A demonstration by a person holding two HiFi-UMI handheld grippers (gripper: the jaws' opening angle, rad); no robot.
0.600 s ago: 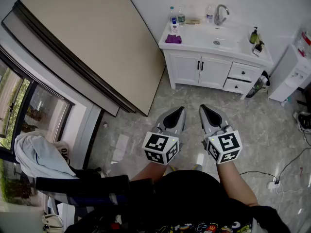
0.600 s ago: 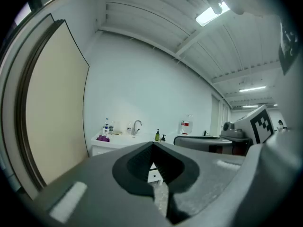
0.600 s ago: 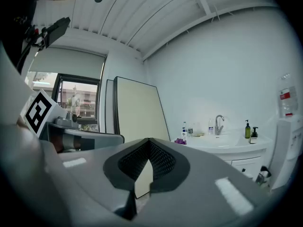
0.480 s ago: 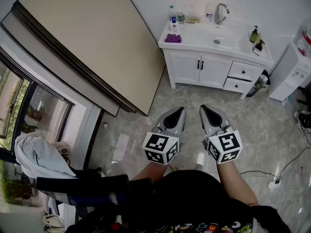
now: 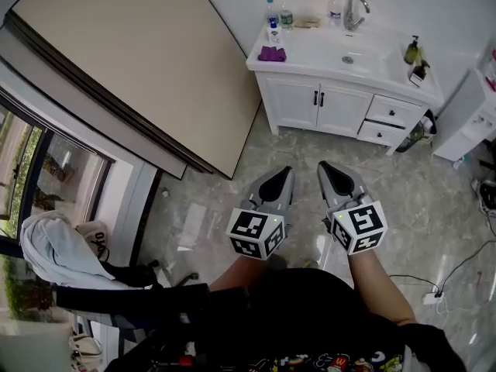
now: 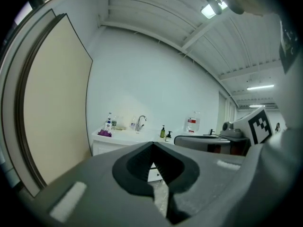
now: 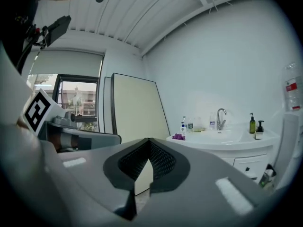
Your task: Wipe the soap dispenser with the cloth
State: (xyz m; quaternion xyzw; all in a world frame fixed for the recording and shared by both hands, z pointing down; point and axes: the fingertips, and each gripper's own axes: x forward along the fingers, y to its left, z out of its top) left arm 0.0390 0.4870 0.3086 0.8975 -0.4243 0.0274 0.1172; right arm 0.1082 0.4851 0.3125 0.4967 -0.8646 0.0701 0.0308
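Note:
A purple cloth (image 5: 272, 53) lies on the left end of the white vanity top (image 5: 314, 54), far ahead of me. A white pump bottle (image 5: 273, 34) stands just behind it. A green pump bottle (image 5: 411, 50) and a dark one (image 5: 419, 72) stand at the counter's right end. My left gripper (image 5: 284, 177) and right gripper (image 5: 326, 169) are held side by side over the floor, well short of the vanity, both shut and empty. The cloth (image 7: 178, 136) and green bottle (image 7: 252, 125) show small beyond the right gripper (image 7: 148, 142). The left gripper (image 6: 152, 145) also points toward the cloth (image 6: 104, 133).
A large beige panel (image 5: 147, 68) leans against the left wall. The faucet (image 5: 354, 10) and several water bottles (image 5: 286, 14) line the back of the sink. A water dispenser (image 5: 469, 122) stands right of the vanity, and cables (image 5: 457, 270) lie on the marble floor.
The vanity has slid slightly up and left in the head view and looks a little nearer. Both grippers stay shut, side by side, and empty.

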